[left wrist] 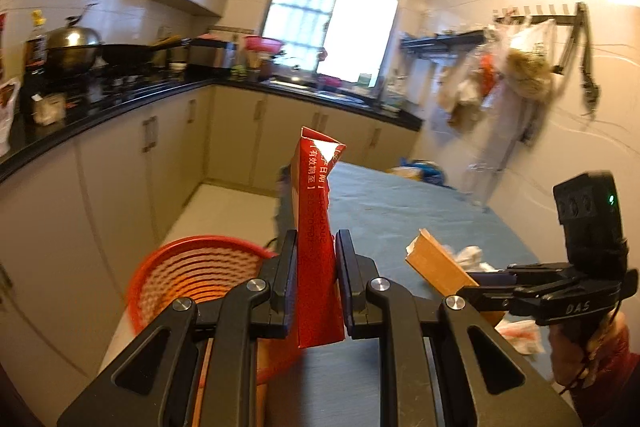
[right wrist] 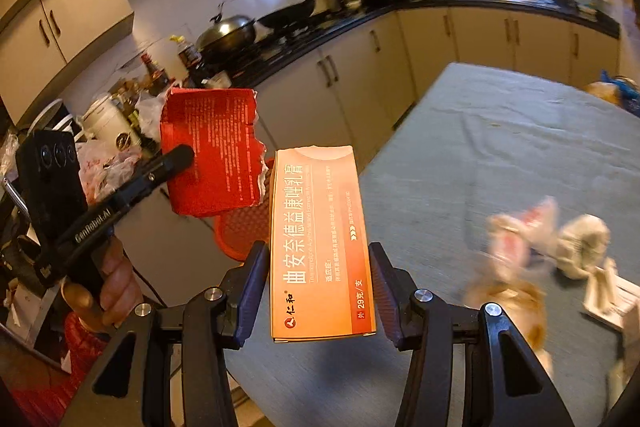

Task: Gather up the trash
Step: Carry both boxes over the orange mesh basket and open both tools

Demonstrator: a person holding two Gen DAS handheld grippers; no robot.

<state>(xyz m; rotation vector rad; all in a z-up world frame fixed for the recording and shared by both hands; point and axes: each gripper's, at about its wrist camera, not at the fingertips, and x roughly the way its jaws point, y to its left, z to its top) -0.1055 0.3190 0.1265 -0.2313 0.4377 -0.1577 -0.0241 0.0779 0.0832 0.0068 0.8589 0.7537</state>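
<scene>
the left gripper (left wrist: 316,267) is clamped on a flattened red carton (left wrist: 316,227), its long axis running up and away from the jaws, torn end topmost. the right gripper (right wrist: 320,275) pinches an orange box (right wrist: 320,243) by its long sides, its length pointing forward along the fingers. both are held above the near edge of the grey tabletop (right wrist: 500,147), with the red basket (left wrist: 192,267) just below and left of the carton. crumpled wrappers (right wrist: 540,239) lie blurred on the tabletop to the right.
</scene>
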